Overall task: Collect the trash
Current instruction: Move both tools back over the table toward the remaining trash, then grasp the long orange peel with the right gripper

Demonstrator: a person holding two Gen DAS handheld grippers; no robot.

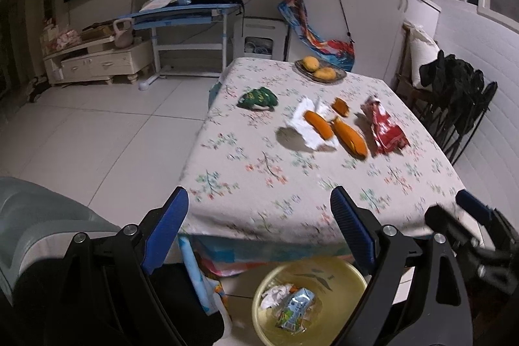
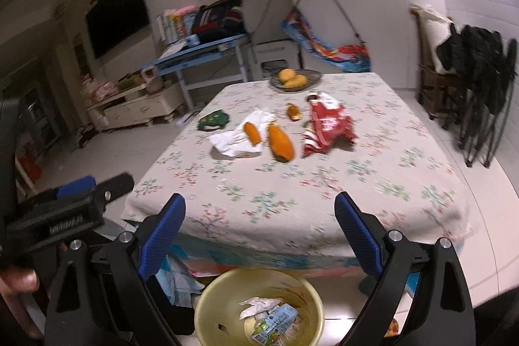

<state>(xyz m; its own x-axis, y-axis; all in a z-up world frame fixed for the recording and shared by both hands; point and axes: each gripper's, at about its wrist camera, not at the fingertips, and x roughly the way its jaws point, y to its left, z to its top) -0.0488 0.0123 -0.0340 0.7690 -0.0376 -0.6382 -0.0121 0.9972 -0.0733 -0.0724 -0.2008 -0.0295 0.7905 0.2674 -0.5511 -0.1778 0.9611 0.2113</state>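
On the floral tablecloth [image 1: 259,184] lie a green wrapper [image 1: 258,98], a white tissue [image 1: 308,128] with an orange peel piece [image 1: 319,124] on it, a larger orange peel [image 1: 352,140], a small peel bit [image 1: 340,106] and a red snack bag [image 1: 386,128]. A yellow bin [image 1: 337,313] on the floor under the near table edge holds a drink carton [image 1: 296,308] and crumpled paper [image 1: 274,294]. My left gripper [image 1: 259,235] is open and empty above the bin. My right gripper [image 2: 259,239] is open and empty, also above the bin [image 2: 211,307]. The same trash shows in the right wrist view: red bag [image 2: 326,127], peel [image 2: 280,141], tissue [image 2: 233,140], green wrapper [image 2: 214,120].
A plate with two mangoes [image 1: 319,70] stands at the table's far edge. A chair with black clothes [image 1: 460,93] stands right of the table. A blue desk [image 1: 188,12] and a low cabinet [image 1: 97,60] stand at the back left. White tiled floor lies left of the table.
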